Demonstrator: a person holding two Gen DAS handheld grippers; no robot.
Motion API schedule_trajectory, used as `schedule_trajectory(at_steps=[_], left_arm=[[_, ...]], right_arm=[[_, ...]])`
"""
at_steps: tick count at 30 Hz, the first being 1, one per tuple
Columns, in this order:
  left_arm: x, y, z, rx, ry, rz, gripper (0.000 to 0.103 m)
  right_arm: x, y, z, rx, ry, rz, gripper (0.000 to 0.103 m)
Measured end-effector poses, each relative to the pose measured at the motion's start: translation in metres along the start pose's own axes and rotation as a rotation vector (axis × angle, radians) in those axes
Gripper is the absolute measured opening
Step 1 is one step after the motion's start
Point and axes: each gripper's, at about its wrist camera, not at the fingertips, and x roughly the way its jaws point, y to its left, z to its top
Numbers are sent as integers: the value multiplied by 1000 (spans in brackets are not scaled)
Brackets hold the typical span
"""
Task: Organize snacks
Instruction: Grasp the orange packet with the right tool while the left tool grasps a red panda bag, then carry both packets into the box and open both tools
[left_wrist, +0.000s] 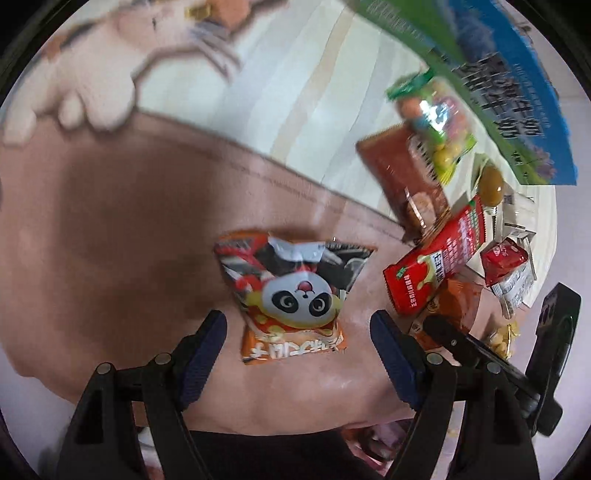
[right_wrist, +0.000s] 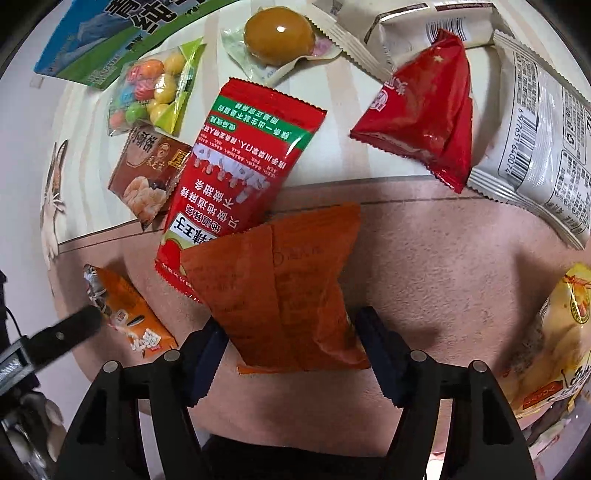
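In the left wrist view my left gripper (left_wrist: 299, 343) is open, its fingers either side of the near end of an orange panda snack bag (left_wrist: 291, 291) lying on the pink tablecloth. In the right wrist view my right gripper (right_wrist: 291, 343) stands open around an orange-red snack packet (right_wrist: 288, 295), its pads close to the packet's sides. That packet overlaps a long red spicy-strip packet (right_wrist: 240, 166). The panda bag (right_wrist: 125, 314) shows at the left, with the left gripper's fingertip (right_wrist: 74, 325) by it.
Further back lie a brown snack pack (right_wrist: 147, 177), a candy bag (right_wrist: 155, 92), a packed egg (right_wrist: 277, 33), a small red packet (right_wrist: 424, 107), white packets (right_wrist: 535, 140), a blue-green carton (right_wrist: 103, 33) and a yellow bag (right_wrist: 554, 339).
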Motion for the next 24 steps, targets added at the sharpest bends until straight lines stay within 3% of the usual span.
schedule_trajectory(at_steps=[4,9,11,12,18,24], left_arm=[[8,-4,6,-25,8,-16,79],[25,-18,7,-19,-15,31,77],[23,-24,2,9,-60,90,52],[24,-30,-1,32,-77,115,48],[24,-57,-17,123,-142,204,45],[2,-86,-28,185,-182,196,44]], right_arm=[[7,9,-9,-8,-4,-25,74],[15,22,-12,1,-11,-39,74],[13,22,-14,12,-24,-40,72],[14,24,-16,17,-31,-39,70],[9,25,-23,28,-86,-37,53],[-13,29,-29,13,-110,3,51]])
